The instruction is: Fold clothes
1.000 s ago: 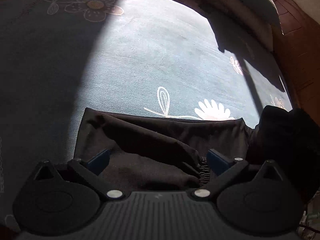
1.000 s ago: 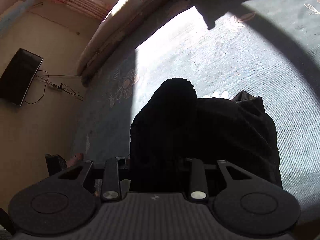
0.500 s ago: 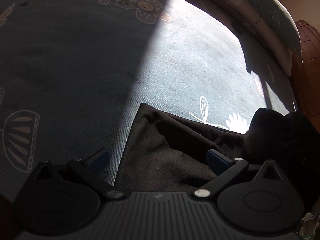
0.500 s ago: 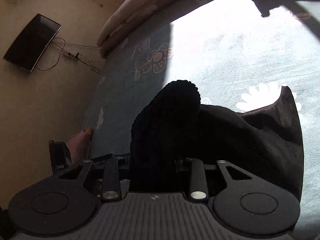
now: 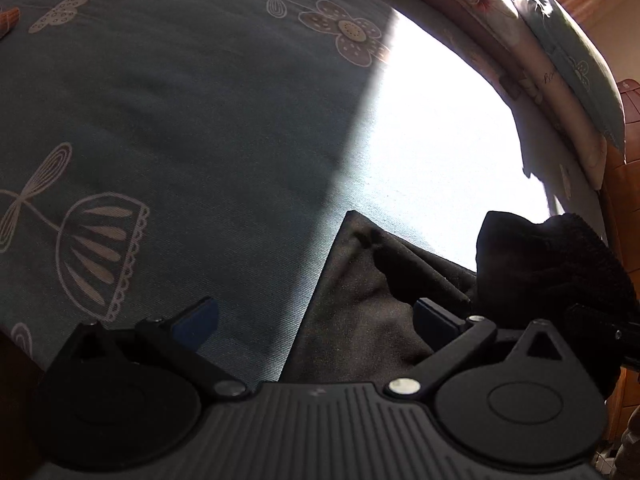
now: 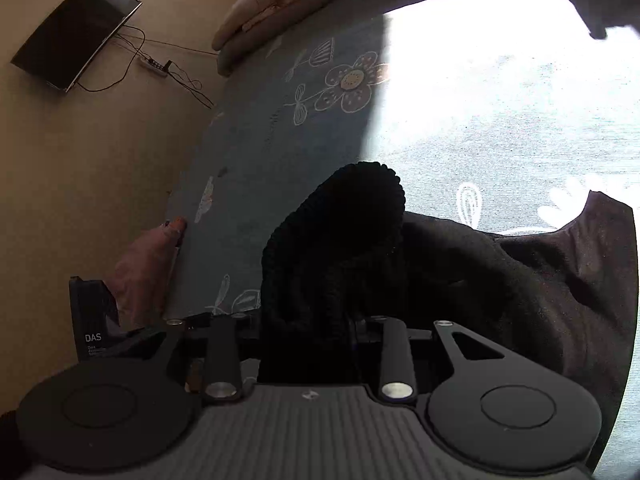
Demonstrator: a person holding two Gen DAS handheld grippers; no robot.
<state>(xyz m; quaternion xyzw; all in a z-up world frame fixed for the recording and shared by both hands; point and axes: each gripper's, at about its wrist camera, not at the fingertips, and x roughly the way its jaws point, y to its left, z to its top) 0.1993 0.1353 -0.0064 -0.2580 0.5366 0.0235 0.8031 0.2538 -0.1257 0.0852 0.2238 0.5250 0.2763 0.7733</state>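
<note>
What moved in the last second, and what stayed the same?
The left claw slid sideways off the dark cloth: its fingers straddled the cloth before, and now one blue pad sits over bare bedsheet. It stayed open, gripping nothing. The right claw kept its hold on the black knit piece.

A bedroom in a home. A wide bed (image 5: 200, 120) carries a grey-blue flower-print sheet, with pillows (image 5: 568, 64) along its far edge. On the beige wall hangs a flat television (image 6: 76, 32), cables trailing to a power strip (image 6: 154, 66).
</note>
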